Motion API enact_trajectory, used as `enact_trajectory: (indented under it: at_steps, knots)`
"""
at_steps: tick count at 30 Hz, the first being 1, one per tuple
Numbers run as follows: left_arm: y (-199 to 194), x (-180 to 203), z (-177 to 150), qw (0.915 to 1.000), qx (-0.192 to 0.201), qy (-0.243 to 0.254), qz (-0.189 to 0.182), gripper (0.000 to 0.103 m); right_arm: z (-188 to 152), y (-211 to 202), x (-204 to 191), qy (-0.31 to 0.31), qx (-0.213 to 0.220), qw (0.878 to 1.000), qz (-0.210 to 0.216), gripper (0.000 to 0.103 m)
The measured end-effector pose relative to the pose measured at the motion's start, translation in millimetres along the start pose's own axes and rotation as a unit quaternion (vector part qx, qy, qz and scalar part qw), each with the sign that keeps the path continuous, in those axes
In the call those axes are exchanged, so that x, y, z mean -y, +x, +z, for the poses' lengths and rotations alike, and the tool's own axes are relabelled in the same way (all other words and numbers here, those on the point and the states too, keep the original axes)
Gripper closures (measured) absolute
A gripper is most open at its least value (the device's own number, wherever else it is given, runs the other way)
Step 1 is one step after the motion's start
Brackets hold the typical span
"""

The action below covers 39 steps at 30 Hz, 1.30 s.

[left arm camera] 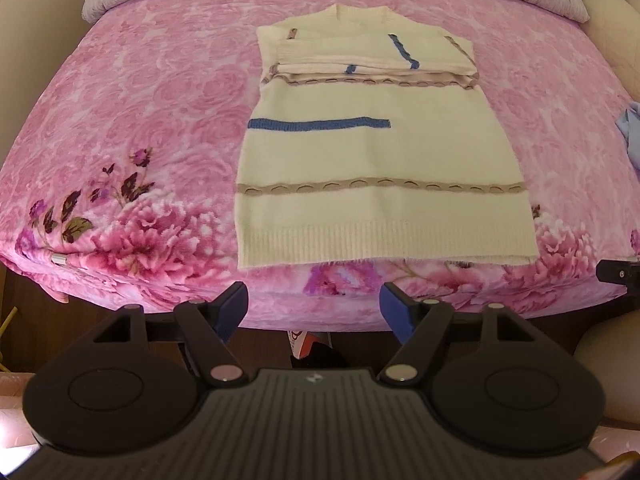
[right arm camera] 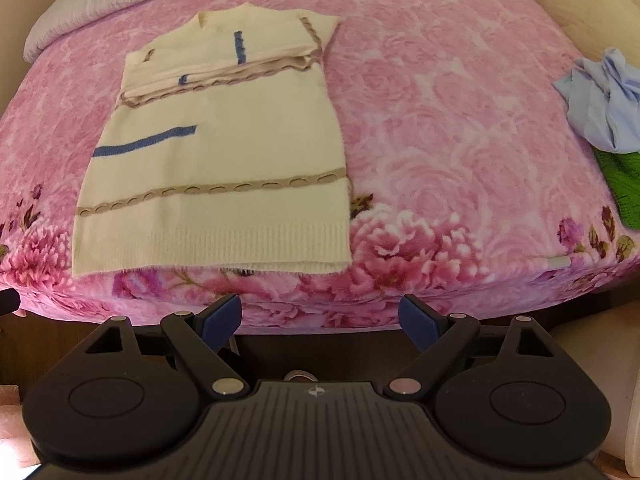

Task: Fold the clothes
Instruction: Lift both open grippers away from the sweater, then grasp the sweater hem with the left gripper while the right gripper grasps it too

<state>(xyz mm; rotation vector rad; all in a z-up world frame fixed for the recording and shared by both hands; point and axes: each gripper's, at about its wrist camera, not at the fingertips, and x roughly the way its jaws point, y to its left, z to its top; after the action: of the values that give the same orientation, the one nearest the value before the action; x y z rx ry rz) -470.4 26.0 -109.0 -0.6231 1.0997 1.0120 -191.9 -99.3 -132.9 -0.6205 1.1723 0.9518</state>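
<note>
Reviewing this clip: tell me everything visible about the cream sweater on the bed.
The cream sweater is a soft-looking knit with a ribbed hem, tan scalloped bands and short blue stripes. It lies flat on the pink floral blanket, hem toward the cameras near the bed's front edge, collar at the far end. Its sleeves are folded across the chest. Only the blanket touches it; both open grippers are short of the hem.

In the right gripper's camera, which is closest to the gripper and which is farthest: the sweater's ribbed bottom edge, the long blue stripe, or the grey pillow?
From the right gripper:
1. Ribbed bottom edge of the cream sweater, just ahead, slightly left.
2. Long blue stripe, midway up the sweater, on the left.
3. Grey pillow, at the bed's far end, upper left.
</note>
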Motion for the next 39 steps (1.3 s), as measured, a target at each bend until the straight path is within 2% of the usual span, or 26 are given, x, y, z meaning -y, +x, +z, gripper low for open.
enact_trajectory:
  at_steps: [10, 18, 22, 24, 26, 30, 34, 39]
  knots:
    - [5, -2, 11, 1.0, -0.003, 0.002, 0.005, 0.033, 12, 2, 2, 0.003, 0.003, 1.0, 0.002, 0.015]
    - [40, -20, 7, 0.9991, -0.043, -0.002, 0.006, 0.03, 16, 24, -9, 0.003, -0.023, 1.0, 0.002, 0.015]
    - [80, -52, 1, 0.9971, -0.051, -0.038, -0.042, 0.028, 14, 50, -12, 0.004, -0.035, 0.999, 0.018, 0.017]
    - [102, -72, -1, 0.9937, -0.049, -0.069, -0.074, 0.029, 13, 64, -8, 0.012, -0.037, 0.999, 0.034, 0.024]
    - [121, -91, 0, 0.9898, -0.045, -0.096, -0.095, 0.034, 13, 77, 1, 0.032, -0.036, 0.998, 0.051, 0.028]
    - [162, -125, 5, 0.9815, -0.037, -0.142, -0.124, 0.045, 11, 108, 33, 0.111, -0.029, 0.99, 0.083, 0.035]
    - [195, -152, 11, 0.968, -0.031, -0.18, -0.172, 0.072, 15, 134, 56, 0.156, -0.015, 0.983, 0.098, 0.044]
    - [225, -169, 13, 0.9589, -0.033, -0.203, -0.195, 0.072, 24, 165, 70, 0.176, 0.003, 0.978, 0.115, 0.048]
